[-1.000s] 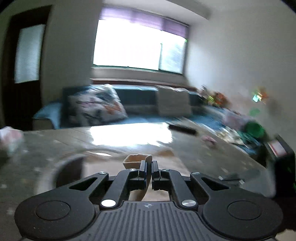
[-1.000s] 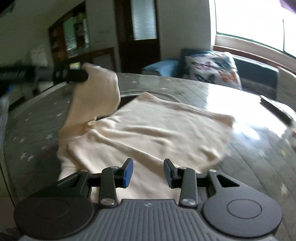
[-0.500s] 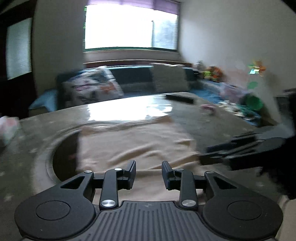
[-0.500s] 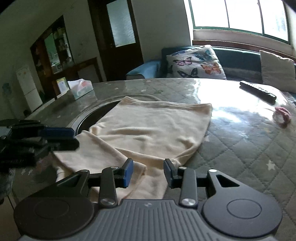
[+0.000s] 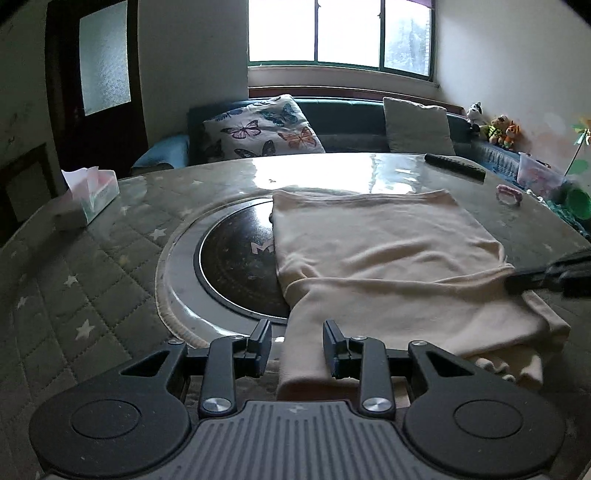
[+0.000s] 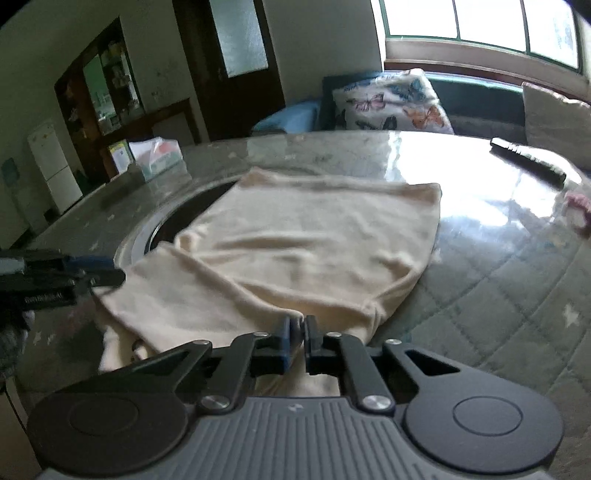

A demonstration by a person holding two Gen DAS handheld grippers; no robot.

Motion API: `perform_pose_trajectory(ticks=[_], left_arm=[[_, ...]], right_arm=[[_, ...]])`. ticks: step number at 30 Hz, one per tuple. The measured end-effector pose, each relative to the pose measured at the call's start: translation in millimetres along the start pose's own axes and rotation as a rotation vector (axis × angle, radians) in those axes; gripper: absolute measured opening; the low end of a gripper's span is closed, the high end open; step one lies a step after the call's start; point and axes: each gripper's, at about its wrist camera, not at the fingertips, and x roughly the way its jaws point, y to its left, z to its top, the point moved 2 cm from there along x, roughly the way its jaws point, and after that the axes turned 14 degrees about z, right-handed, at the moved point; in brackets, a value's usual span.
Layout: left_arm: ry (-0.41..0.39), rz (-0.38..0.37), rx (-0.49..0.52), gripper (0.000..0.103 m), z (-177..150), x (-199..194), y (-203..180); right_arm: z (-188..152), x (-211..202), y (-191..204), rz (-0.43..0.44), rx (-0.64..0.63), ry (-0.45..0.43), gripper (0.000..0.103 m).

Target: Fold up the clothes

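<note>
Two grippers work the near edge of a cream garment: the right gripper has its jaws pinched together on a fold at the near right corner; the left gripper hangs with jaws apart, a strip of cloth lying between them, unclamped. Beyond, the garment spreads flat across the quilted table — partly over its dark round inset; a tissue box sits far left, a remote far right.

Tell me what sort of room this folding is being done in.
Most likely a home living or dining room: a sofa with a butterfly-print cushion stands under the window, stuffed toys sit on a ledge, and a tissue box and remote control lie on the quilted table.
</note>
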Motion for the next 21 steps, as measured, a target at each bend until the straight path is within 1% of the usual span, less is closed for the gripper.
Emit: perform_pose_trajectory(ticks=[3, 5, 7, 9, 12, 14, 17, 19, 21], left_arm=[[0.004, 0.006, 0.004, 0.033, -1.6, 3.1, 1.0], [0.006, 0.009, 0.006, 0.033, -2.7, 5.2, 1.7], [0.007, 0.018, 0.012, 0.033, -2.6, 6.4, 1.8], [-0.003, 0.019, 0.015, 0.033, 0.4, 4.2, 3.0], [-0.026, 0.011, 0.022, 0.033, 7.4, 1.2, 1.9], [-0.04, -0.01, 0.031, 0.033, 13.3, 1.8, -3.5], [-0.047, -0.05, 0.052, 0.032, 19.7, 5.4, -14.6], [-0.046, -0.084, 0.074, 0.032, 22.1, 10.5, -24.4], [-0.038, -0.095, 0.087, 0.032, 23.4, 18.5, -30.0]], right_arm=[[7.9, -8.8, 2.3, -0.025, -0.016, -0.034, 0.005], [7.7, -5.7, -1.8, -0.034, -0.002, -0.026, 0.005], [3.0, 4.9, -11.8, -0.054, 0.031, 0.001, 0.006], [-0.3, 7.9, -16.9, -0.059, 0.048, 0.008, 0.007], [3.1, -0.1, -11.5, -0.071, 0.003, -0.012, 0.011], [7.9, -5.6, -4.1, -0.068, -0.041, -0.026, 0.011], [12.6, -2.2, 9.0, -0.017, -0.093, -0.02, 0.012], [12.1, 8.3, 17.4, 0.02, -0.125, 0.006, 0.014], [10.7, 20.0, 23.0, 0.048, -0.148, 0.032, 0.017]])
